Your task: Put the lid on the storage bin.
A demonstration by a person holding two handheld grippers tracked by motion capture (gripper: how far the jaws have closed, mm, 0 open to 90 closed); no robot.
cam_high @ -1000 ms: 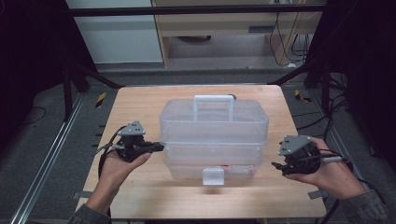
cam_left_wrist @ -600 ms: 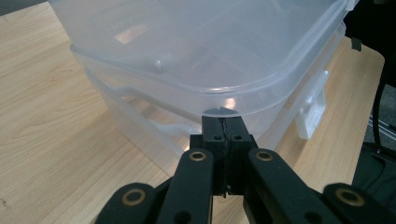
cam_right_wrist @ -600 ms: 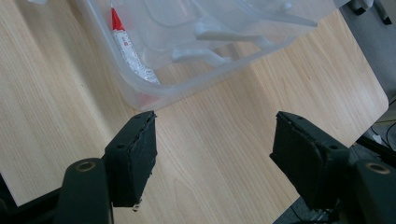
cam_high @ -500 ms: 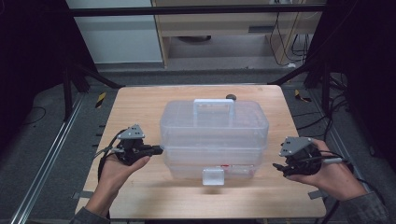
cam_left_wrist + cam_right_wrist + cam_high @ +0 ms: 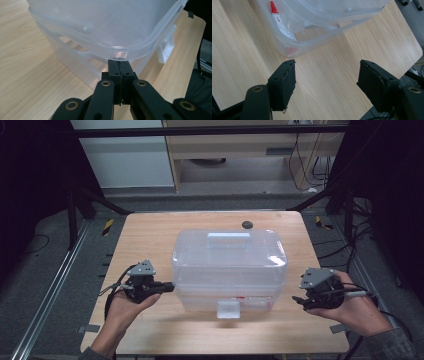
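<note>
1. Sitting at the centre of the high view, a clear plastic box (image 5: 229,270) rests on the wooden table (image 5: 150,237), its lid on, a pale handle (image 5: 229,237) on top and a white latch (image 5: 228,309) on its near side.
2. At the lower left of that view the left gripper (image 5: 170,286) points at the box's left end, its jaws pressed together with nothing between them.
3. In the left gripper view the joined tips (image 5: 119,65) sit just under the lid's rim (image 5: 130,48) at a corner of the box; whether they touch it I cannot tell.
4. At the lower right of the high view the right gripper (image 5: 298,301) is held near the box's right end, apart from it.
5. In the right gripper view its jaws stand spread over bare table, the box (image 5: 312,22) at the upper left of the frame beyond them.
6. A tube with red and white print (image 5: 280,21) lies inside the box against its wall.
7. A small dark round spot (image 5: 246,224) sits on the table behind the box.
</note>
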